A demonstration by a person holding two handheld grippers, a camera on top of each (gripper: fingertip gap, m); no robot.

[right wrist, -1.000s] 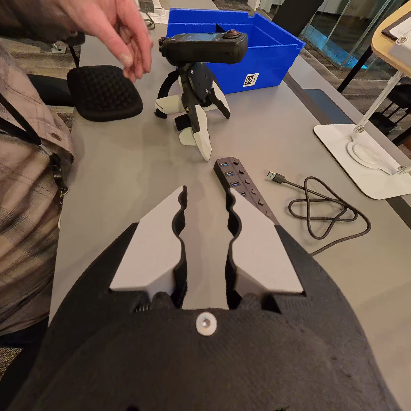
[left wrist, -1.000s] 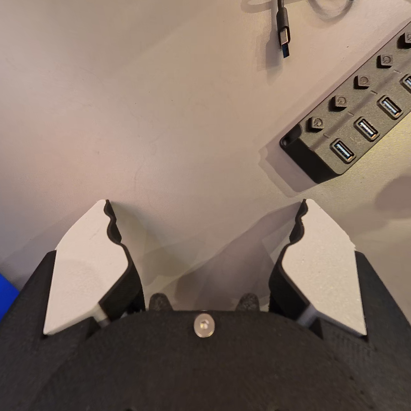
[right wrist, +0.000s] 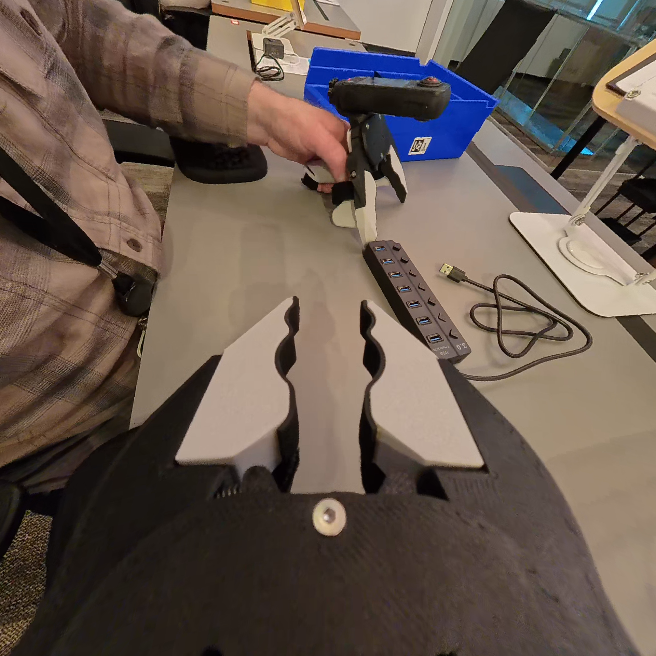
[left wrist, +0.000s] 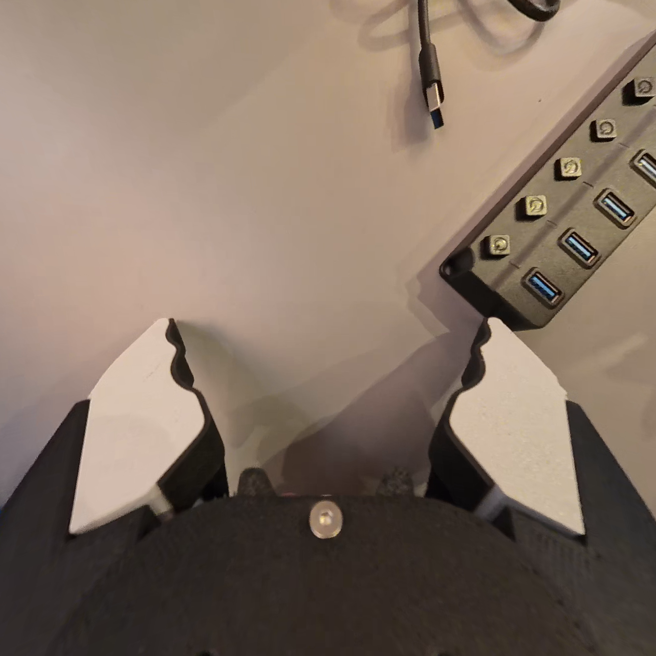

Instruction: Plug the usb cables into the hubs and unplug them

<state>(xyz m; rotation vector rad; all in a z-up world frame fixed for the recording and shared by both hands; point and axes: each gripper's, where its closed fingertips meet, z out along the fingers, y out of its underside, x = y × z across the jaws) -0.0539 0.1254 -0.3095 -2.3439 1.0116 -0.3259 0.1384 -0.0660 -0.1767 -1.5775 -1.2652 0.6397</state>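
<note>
Apparently ready to brace the USB hub [left wrist: 553, 227], the left gripper [left wrist: 328, 321] stands spread wide beside its end, while the right gripper [right wrist: 328, 305], half-parted and empty, waits before the loose USB plug [right wrist: 451, 272].

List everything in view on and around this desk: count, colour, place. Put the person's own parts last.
USB hub: one, black, blue ports all empty, mid-desk.
USB cable: one, black, loosely coiled right of the hub, plug lying unplugged.
Bin: one, blue, far end of desk.
Stand base: one, white, right desk edge.
Armrest pad: one, black, left of desk.
Desk: one, grey.
Left gripper: fingers open, beside the hub's end, empty.
Right gripper: fingers apart, empty.
Hand: one, gripping the left gripper's handle.
</note>
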